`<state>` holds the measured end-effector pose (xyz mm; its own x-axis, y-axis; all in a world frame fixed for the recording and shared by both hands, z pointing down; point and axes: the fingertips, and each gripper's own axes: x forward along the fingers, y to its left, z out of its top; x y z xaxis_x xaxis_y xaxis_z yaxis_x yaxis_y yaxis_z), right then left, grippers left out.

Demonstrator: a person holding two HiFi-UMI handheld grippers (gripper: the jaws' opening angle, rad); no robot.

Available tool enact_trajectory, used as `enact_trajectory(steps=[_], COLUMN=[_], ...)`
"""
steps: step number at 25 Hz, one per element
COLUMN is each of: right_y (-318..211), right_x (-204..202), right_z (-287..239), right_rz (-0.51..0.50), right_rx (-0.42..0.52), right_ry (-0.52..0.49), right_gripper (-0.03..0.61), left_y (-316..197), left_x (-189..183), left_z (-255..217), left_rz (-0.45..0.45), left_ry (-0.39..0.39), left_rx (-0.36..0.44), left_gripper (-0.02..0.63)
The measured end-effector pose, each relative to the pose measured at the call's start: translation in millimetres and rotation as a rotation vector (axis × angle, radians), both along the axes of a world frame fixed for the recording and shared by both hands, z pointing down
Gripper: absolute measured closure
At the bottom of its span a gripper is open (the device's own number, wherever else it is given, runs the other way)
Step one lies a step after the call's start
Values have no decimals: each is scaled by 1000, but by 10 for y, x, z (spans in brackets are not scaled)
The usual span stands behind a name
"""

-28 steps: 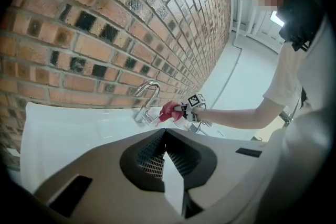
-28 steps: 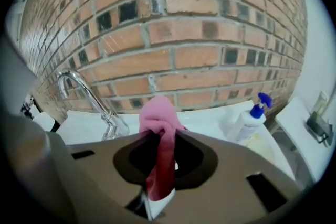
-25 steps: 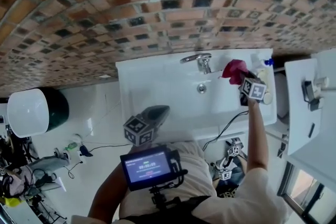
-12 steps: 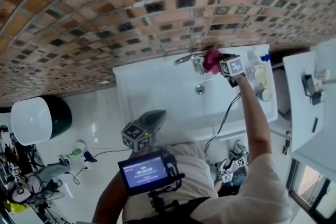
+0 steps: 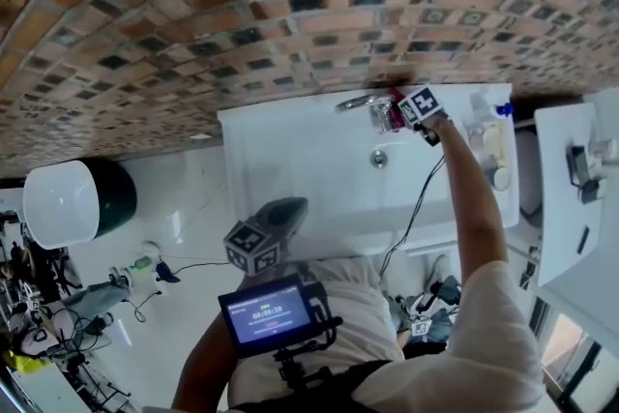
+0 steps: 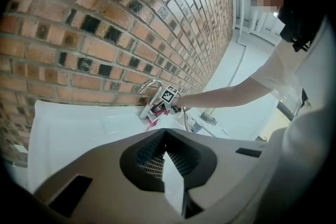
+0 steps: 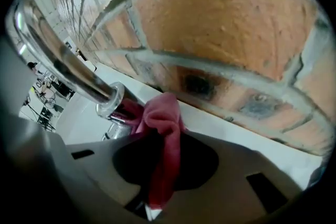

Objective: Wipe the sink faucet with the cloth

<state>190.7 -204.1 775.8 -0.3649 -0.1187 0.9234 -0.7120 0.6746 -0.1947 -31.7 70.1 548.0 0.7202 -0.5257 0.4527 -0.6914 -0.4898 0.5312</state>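
Note:
The chrome faucet [image 5: 364, 103] stands at the back rim of the white sink [image 5: 290, 160], against the brick wall. My right gripper [image 5: 400, 112] is beside the faucet's base, shut on a red cloth [image 7: 163, 149]. The cloth's bunched top presses against the faucet's body [image 7: 116, 110], below the curved spout [image 7: 58, 63]. In the head view the cloth [image 5: 395, 102] is mostly hidden behind the marker cube. My left gripper [image 5: 295, 205] hangs near the sink's front edge, close to my body; its jaws [image 6: 164, 132] meet with nothing between them. From there the faucet [image 6: 150, 92] and cloth [image 6: 153, 116] look small and far.
Soap bottles [image 5: 490, 145] stand on the sink's right end. A cable [image 5: 416, 208] trails from my right arm over the basin's front. A white round bin [image 5: 60, 205] sits on the floor to the left, and a white shelf [image 5: 566, 198] to the right.
My right gripper has carried the cloth from the right side of the basin up and left to the faucet's base. The left gripper has stayed where it was.

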Motion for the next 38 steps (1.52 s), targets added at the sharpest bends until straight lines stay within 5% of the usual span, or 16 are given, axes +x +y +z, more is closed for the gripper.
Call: enact_trajectory(steps=[8, 12, 21, 26, 33, 38], right_y=[38, 11, 59, -16, -20, -3], right_x=[22, 54, 15, -57, -160, -318], right_z=[159, 246, 271, -32, -552, -915], right_rz=[131, 85, 95, -12, -282, -336], right_rx=[-113, -56, -74, 63, 245, 335], right_ry=[-131, -67, -93, -113, 5, -43], right_gripper=[503, 503, 503, 506, 509, 509], left_y=[-3, -1, 20, 43, 76, 71], left_x=[-88, -109, -71, -49, -70, -44], left_z=[39, 77, 117, 102, 100, 82], left_rz=[-9, -10, 7, 19, 19, 31], left_ry=[-8, -8, 0, 0, 7, 16], left_rx=[-10, -22, -33, -31, -31, -22], left_gripper=[612, 612, 612, 612, 612, 612])
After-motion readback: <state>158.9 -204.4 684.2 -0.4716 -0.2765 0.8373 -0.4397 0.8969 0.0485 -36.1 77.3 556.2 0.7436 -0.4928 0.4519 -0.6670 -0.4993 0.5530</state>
